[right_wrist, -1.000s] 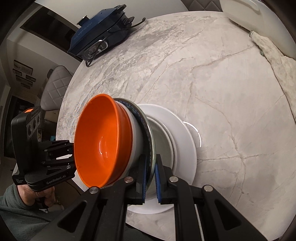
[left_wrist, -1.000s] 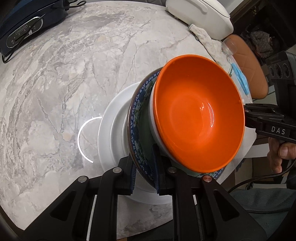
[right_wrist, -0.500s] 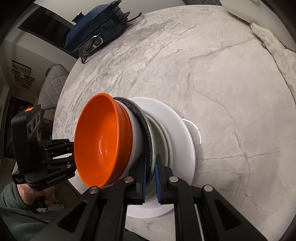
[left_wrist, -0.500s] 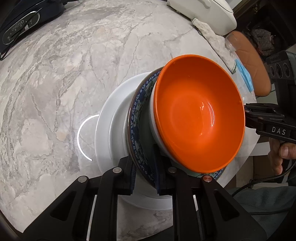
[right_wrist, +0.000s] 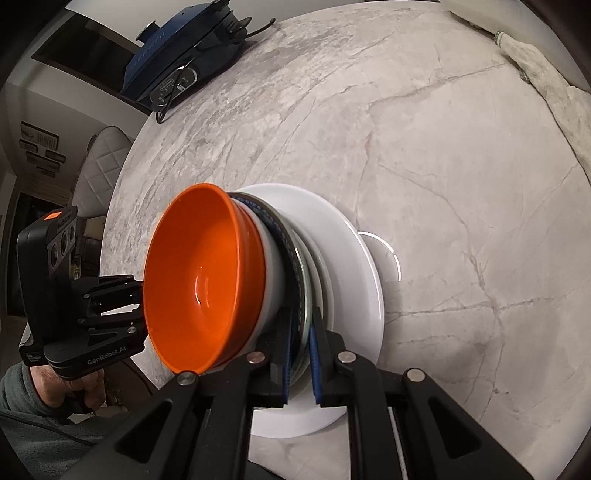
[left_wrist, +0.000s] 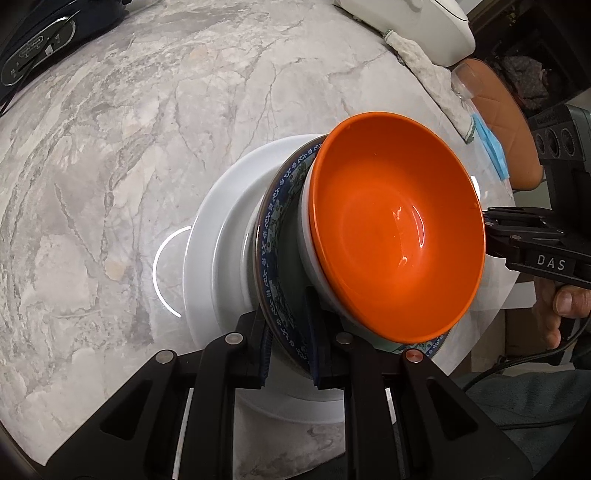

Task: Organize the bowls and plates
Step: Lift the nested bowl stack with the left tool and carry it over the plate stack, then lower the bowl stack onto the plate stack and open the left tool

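Tongs on both our sides grip the same thing: the left tongs [left_wrist: 288, 347] and the right tongs [right_wrist: 300, 363] each pinch the rim of the blue-patterned porcelain plate [left_wrist: 271, 258] from opposite edges, blue pads pressed to either face of it. We hold this plate tilted, and the glossy orange bowl [left_wrist: 397, 240] sits in it, nested in a white bowl [left_wrist: 308, 258] whose wall shows just behind the orange rim. Beneath them lies the wide white ceramic plate [left_wrist: 201, 258], flat on the round grey marble counter [left_wrist: 110, 147], near its front edge. From the right wrist view we see the patterned plate's edge close against the white plate [right_wrist: 354, 258]; we cannot tell whether they touch. At the far side of the counter sit a dark blue electric cooker [right_wrist: 177, 55], a white lidded appliance [left_wrist: 424, 22] and a crumpled white cloth [left_wrist: 424, 70]. An orange-brown padded chair [left_wrist: 498, 122] stands beyond the counter's edge.
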`<state>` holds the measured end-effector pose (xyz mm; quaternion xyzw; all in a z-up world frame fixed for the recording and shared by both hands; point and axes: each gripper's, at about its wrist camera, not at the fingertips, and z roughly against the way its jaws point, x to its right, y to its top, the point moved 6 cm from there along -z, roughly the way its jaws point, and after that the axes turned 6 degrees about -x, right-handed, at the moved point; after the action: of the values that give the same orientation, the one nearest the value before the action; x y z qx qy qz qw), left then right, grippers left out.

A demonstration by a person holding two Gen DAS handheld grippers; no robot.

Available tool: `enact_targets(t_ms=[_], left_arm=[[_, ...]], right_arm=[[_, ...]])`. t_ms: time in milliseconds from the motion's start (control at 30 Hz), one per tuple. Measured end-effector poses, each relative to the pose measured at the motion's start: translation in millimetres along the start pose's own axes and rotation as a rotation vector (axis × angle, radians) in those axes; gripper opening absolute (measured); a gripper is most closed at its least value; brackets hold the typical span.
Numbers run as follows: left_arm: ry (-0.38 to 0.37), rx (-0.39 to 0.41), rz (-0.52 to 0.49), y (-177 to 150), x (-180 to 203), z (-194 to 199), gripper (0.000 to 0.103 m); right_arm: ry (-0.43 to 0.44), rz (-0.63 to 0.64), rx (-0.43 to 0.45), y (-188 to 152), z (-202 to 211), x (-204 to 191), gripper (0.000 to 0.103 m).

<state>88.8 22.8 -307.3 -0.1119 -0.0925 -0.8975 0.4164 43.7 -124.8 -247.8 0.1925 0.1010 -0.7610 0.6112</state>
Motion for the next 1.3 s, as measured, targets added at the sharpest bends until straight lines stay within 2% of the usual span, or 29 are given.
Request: enact_targets(t_ms=[533, 800, 933, 967, 1033, 1067, 1100, 1133, 1233, 1300], left_arm=[[-0.022, 0.010, 0.034, -5.1, -5.3, 3.9, 0.015], [-0.026, 0.037, 0.033, -13.6, -6.2, 16.4, 0.016], [-0.035, 0.059, 0.029, -20.2, -6.9, 24.9, 0.018], [-0.035, 0.069, 0.029, -21.5, -7.2, 28.2, 0.020], [0.000, 0.086, 0.031, -25.9, -11.0, 37.5, 0.038], [0.016, 0.100, 0.037, -27.9, -14.0, 43.2, 0.061], [0.004, 0.121, 0.049, -30.7, -17.0, 50.4, 0.074], [-0.013, 0.138, 0.064, -33.2, -19.7, 56.8, 0.075], [0.013, 0.170, 0.114, -44.4, -30.4, 73.7, 0.075], [0.034, 0.192, 0.152, -52.7, -35.8, 82.9, 0.075]], right_arm=[[-0.056, 0.028, 0.009, -1.1, -0.1, -2.3, 0.014], [-0.088, 0.021, 0.037, -6.4, 6.0, 1.1, 0.028], [-0.101, 0.007, 0.062, -10.6, 12.4, 3.5, 0.039], [-0.108, 0.004, 0.069, -11.5, 14.5, 4.2, 0.040], [-0.119, -0.006, 0.084, -13.9, 19.7, 5.5, 0.041], [-0.129, -0.013, 0.093, -14.8, 23.1, 6.5, 0.043], [-0.138, -0.022, 0.104, -16.2, 26.9, 7.6, 0.045], [-0.145, -0.030, 0.115, -17.7, 30.9, 8.7, 0.048], [-0.160, -0.041, 0.137, -22.8, 41.1, 11.1, 0.058], [-0.162, -0.038, 0.144, -24.6, 44.6, 12.5, 0.060]])
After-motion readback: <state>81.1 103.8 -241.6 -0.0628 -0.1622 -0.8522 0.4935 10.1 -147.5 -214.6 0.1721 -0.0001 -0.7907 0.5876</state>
